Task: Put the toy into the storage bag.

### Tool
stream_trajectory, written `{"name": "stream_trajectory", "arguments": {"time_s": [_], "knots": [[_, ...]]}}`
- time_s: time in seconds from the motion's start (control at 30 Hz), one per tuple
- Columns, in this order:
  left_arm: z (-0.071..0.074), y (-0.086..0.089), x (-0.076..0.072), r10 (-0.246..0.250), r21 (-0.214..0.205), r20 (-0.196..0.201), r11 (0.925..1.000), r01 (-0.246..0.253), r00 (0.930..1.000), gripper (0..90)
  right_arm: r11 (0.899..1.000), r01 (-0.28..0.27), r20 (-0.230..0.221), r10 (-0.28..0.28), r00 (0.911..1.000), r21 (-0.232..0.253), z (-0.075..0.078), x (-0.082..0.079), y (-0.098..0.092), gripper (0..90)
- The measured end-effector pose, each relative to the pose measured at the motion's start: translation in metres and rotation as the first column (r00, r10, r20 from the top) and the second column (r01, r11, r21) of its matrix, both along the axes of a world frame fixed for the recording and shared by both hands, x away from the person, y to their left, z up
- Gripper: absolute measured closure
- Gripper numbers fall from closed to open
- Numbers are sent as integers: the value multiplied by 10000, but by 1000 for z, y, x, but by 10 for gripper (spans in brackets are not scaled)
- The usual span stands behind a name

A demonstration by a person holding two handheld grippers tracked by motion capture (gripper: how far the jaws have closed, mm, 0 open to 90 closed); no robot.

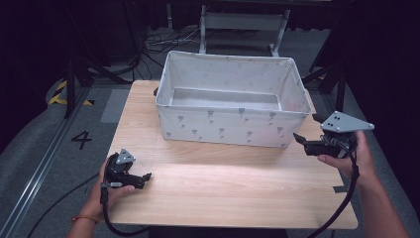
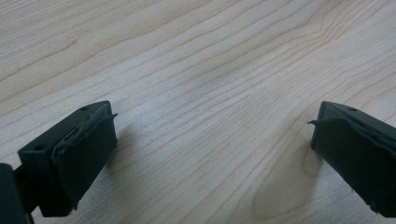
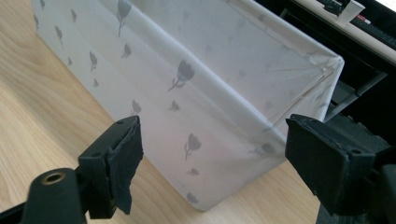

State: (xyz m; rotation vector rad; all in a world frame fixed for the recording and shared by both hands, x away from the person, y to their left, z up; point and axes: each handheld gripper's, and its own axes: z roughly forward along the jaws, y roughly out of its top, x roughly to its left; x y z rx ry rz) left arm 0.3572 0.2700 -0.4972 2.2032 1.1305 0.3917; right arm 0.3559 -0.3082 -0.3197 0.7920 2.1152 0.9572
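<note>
Because the fabric bin point(image 1: 225, 126) looked light and floppy, the spread-jawed right gripper point(image 1: 300, 140) would best pinch its corner rim.

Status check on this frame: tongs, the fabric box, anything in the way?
Left tongs open, low over table. Right tongs open, beside fabric box corner, not touching. Nothing between.

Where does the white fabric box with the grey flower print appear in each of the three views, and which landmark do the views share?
High view: the fabric box stands at the middle of the table's far half.
Left gripper view: bare wood between open jaws, no box.
Right gripper view: the box's corner rises just beyond the open jaws, filling the upper middle.
Shared landmark: the light wooden table.
</note>
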Motion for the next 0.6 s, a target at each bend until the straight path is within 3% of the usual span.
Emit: {"name": "stream_trajectory", "arguments": {"time_s": [0.1,0.23,0.37,0.6], "knots": [[0,0,0,18,1,8,10000,-18,10000,5,9997,103,-34,-104,9999,-221,-13,-5,-3,194],[0,0,0,13,-23,36,10000,-13,10000,5,9998,72,-320,-78,9995,-170,-31,-9,-8,197],[0,0,0,14,-25,36,10000,-14,10000,5,9991,80,-651,-107,9978,-419,-53,-12,-13,195],[0,0,-2,91,-6,36,10000,-91,10000,5,9999,159,-1104,-160,9938,-12,-83,-17,-25,195]]}}
